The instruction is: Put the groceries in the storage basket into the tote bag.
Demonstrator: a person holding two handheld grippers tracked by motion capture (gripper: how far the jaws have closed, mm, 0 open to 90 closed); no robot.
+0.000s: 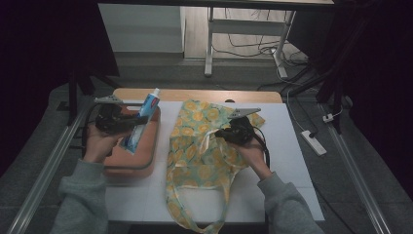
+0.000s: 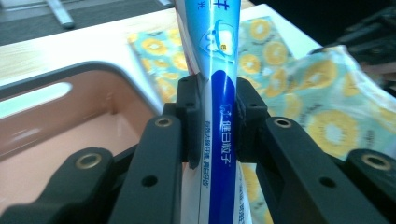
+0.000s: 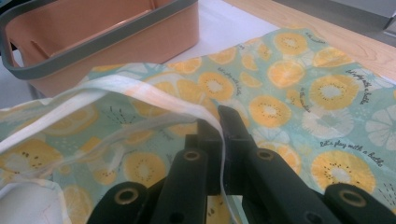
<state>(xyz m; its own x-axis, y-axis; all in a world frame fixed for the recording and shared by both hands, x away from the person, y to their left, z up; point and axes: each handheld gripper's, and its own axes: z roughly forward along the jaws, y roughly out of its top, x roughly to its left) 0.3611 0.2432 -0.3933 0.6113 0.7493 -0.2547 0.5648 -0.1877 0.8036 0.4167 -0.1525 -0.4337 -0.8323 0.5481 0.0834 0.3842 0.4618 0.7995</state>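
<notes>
Left gripper (image 1: 127,122) clamps a toothpaste tube (image 1: 141,126), lifted above the pink basket (image 1: 148,155) beneath it. To its right, right gripper (image 1: 225,132) pinches the fruit-print tote bag (image 1: 195,151) rim, likely holding its mouth open for the tube.

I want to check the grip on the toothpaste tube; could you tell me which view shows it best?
The left gripper view: the toothpaste tube fills the middle, clamped between the black jaws. The high view shows it small and tilted over the basket.
</notes>
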